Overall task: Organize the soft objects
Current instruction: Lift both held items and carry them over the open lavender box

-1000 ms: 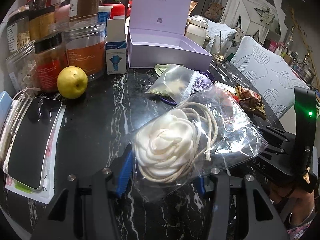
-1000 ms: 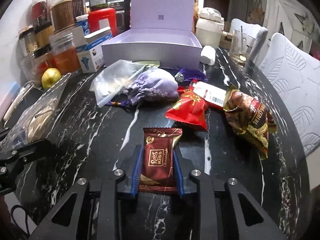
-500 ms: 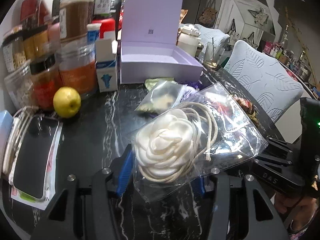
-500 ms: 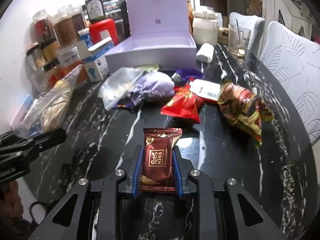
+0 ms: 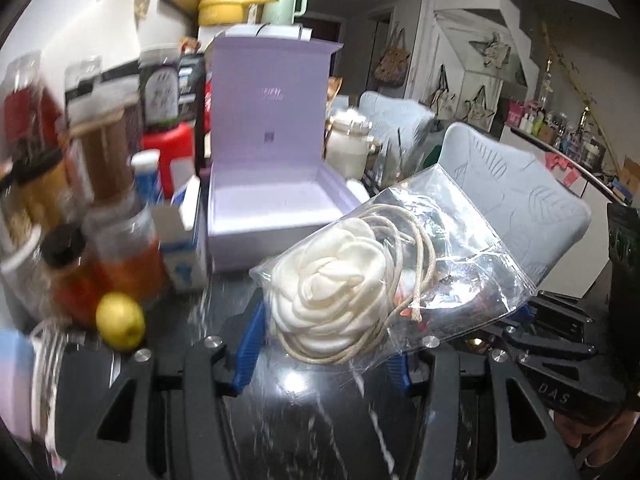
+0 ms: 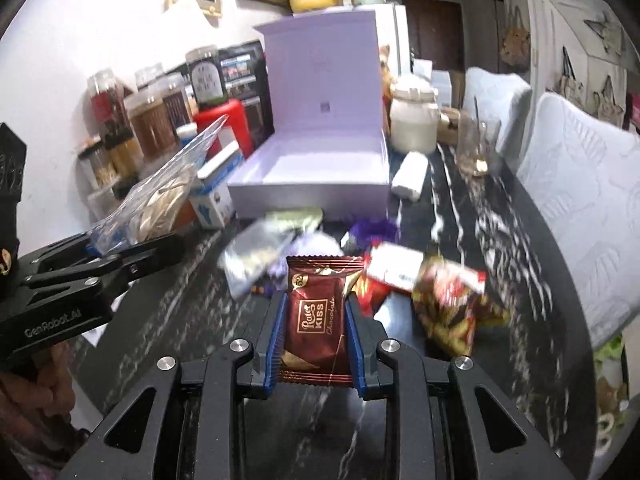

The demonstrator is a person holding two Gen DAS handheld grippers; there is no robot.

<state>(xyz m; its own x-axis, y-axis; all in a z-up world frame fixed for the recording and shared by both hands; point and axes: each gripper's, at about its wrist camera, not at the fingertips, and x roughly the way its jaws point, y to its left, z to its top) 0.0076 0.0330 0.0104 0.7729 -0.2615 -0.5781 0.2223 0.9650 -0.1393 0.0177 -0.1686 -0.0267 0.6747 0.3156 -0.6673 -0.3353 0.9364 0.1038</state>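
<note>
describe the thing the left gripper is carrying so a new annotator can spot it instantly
Start at the open lilac box at the back of the black marble table. In front of it, the left gripper is clamped on a clear plastic bag. Unlike the foil snack packs nearby, it is see-through and holds a cream fabric rose with coiled pale cord.

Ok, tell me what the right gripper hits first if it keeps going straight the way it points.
Probably the clutter of packets on the table just ahead of the right gripper and its chocolate bar; depth is unclear, and the open lilac box lies beyond them.
</note>
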